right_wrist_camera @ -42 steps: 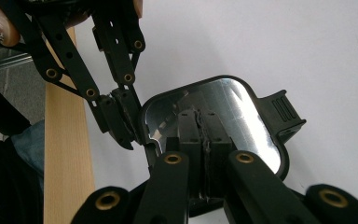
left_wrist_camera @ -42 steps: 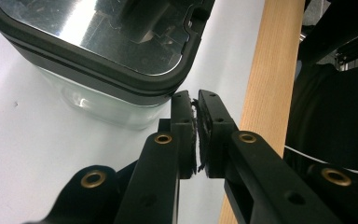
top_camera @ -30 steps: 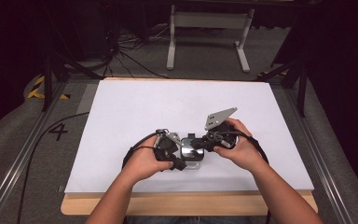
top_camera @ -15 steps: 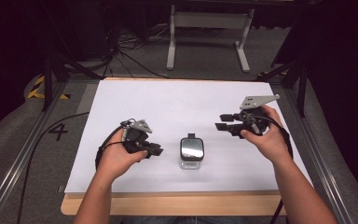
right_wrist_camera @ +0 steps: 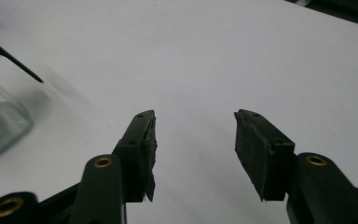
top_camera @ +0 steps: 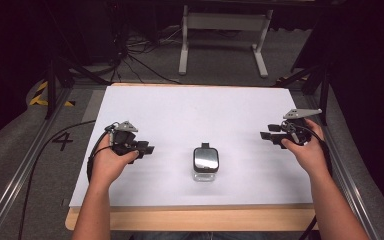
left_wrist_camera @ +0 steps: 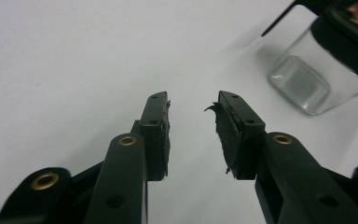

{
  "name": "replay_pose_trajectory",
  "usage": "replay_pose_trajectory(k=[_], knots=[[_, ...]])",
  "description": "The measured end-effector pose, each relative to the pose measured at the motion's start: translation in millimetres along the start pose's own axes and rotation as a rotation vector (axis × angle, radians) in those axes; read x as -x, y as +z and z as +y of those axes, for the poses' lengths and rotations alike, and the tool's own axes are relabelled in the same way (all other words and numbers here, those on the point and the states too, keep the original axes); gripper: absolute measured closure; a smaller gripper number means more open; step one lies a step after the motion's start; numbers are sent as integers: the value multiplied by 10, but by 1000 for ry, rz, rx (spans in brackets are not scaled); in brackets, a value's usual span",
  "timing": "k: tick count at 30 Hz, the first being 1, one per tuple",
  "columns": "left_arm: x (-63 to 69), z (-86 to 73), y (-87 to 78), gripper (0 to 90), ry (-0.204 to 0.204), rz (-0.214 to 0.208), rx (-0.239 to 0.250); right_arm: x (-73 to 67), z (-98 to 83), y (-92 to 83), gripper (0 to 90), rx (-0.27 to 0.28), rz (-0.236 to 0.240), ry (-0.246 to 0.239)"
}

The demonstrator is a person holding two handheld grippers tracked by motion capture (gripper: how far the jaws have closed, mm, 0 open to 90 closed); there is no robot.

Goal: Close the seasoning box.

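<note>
Looks like you're between steps right now: both tools are off the glass jar (top_camera: pixel 206 162) and neither is carrying anything. The jar sits on the white counter (top_camera: pixel 190 112) near the front edge, roughly midway between your hands, with its dark lid on top and a small black tab sticking out at the far side. Your left tool (top_camera: pixel 144 148) is well apart from it on the left, jaws released with a clear gap between the pads, and from the left gripper view the jar (left_wrist_camera: pixel 307 79) is off to the upper right of the jaws, not lined up. Your right tool (top_camera: pixel 268 135) is even farther out near the right edge, also released; the jar (right_wrist_camera: pixel 0 121) just peeks in at the left of its view. My guess is the next move means swinging one tool inward and squaring it on the jar's body before closing.
</note>
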State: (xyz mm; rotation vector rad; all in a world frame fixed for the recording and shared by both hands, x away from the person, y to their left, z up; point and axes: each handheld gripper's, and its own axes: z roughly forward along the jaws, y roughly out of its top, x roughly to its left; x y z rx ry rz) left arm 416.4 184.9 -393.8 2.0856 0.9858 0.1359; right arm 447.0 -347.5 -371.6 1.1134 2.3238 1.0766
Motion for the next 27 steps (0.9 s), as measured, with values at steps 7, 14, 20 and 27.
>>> replay_pose_trajectory(k=[7, 14, 20, 27], knots=[[-238, -137, 87, 622, -54, 34, 29, 179, -283, 126, 464, -22, -66, 22], [-363, -224, 125, 574, -94, 70, 50, 260, -494, 252, 458, -59, -90, 28], [-406, -260, 165, 555, -93, 82, 40, 265, -551, 289, 442, -55, -86, 41], [-358, -220, 152, 531, -74, 72, 51, 225, -533, 322, 412, -43, -89, 44]])
